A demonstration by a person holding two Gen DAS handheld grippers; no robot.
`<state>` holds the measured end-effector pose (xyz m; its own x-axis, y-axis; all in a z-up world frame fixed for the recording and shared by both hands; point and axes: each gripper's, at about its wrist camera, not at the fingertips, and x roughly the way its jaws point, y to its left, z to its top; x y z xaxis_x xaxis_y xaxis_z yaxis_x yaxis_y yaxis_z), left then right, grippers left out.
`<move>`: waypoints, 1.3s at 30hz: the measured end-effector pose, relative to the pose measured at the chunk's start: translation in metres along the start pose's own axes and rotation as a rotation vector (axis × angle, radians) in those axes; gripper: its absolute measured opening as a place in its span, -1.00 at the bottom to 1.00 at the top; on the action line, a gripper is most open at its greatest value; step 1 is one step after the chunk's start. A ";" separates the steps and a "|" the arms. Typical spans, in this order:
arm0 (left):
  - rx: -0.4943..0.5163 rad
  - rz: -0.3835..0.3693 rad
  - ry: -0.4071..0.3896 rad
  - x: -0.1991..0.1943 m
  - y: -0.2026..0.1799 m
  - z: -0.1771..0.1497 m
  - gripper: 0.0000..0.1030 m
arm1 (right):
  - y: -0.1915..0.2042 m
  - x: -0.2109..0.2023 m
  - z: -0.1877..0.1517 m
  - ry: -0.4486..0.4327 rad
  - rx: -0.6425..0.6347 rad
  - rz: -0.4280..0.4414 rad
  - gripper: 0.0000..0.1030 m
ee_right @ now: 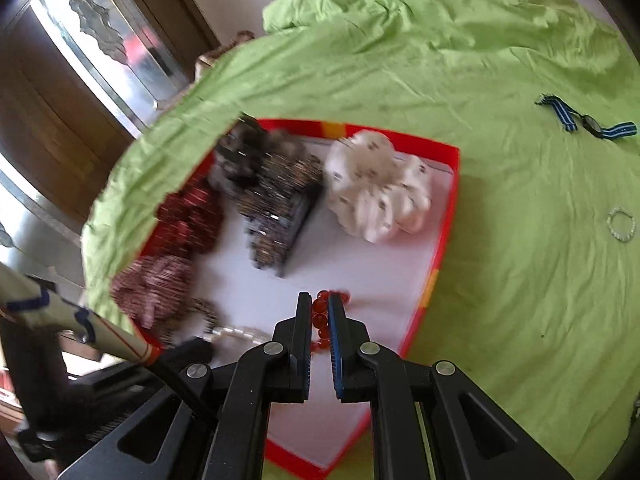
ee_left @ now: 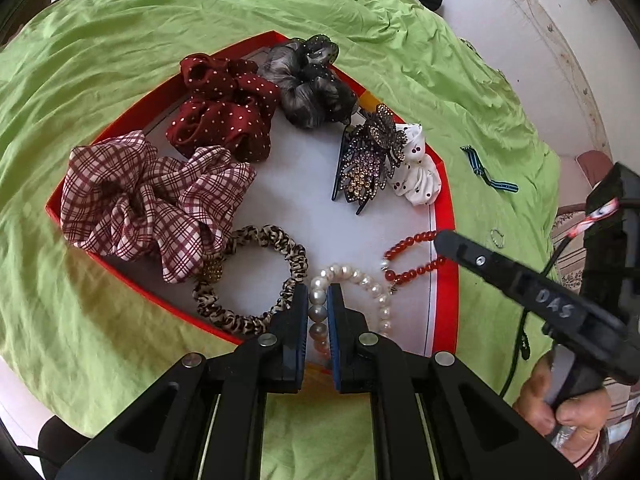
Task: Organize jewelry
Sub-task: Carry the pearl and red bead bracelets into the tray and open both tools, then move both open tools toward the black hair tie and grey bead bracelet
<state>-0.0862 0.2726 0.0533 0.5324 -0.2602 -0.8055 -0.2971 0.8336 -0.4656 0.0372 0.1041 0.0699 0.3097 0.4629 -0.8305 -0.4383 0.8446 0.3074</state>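
left gripper (ee_left: 318, 300): fingers nearly closed – pinching the pearl bracelet (ee_left: 360, 280) at its left side, over the near edge of the tray
right gripper (ee_right: 320, 308): fingers nearly closed – pinching the red bead bracelet (ee_right: 322, 320), low over the tray's near right part
tray (ee_left: 444, 304): red rim, white floor, sits on the green sheet (ee_left: 120, 40)
far edge of tray: dark red dotted scrunchie (ee_left: 224, 108), grey scrunchie (ee_left: 312, 88)
left edge: plaid scrunchie (ee_left: 152, 200)
right edge: white dotted scrunchie (ee_left: 418, 172), rhinestone claw clip (ee_left: 368, 156) just beside it
near edge: leopard hair tie (ee_left: 252, 276), touching the plaid scrunchie
off tray, on sheet to the right: striped band (ee_right: 584, 120), small clear bead ring (ee_right: 621, 224), well apart from each other
person's hand (ee_left: 568, 408): grips the right gripper's handle
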 end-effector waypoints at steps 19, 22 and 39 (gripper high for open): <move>0.041 0.039 -0.043 -0.028 -0.021 -0.012 -0.81 | -0.005 -0.014 -0.027 0.005 0.019 -0.017 -0.49; 0.054 0.041 -0.067 -0.041 -0.028 -0.013 -0.65 | -0.007 -0.031 -0.031 -0.031 0.036 0.004 -0.23; 0.329 0.146 -0.163 -0.075 -0.110 -0.055 -0.27 | -0.098 -0.127 -0.124 -0.151 0.229 -0.043 -0.21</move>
<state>-0.1373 0.1733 0.1445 0.6300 -0.0687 -0.7735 -0.1228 0.9747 -0.1866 -0.0637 -0.0703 0.0878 0.4533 0.4457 -0.7719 -0.2254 0.8952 0.3845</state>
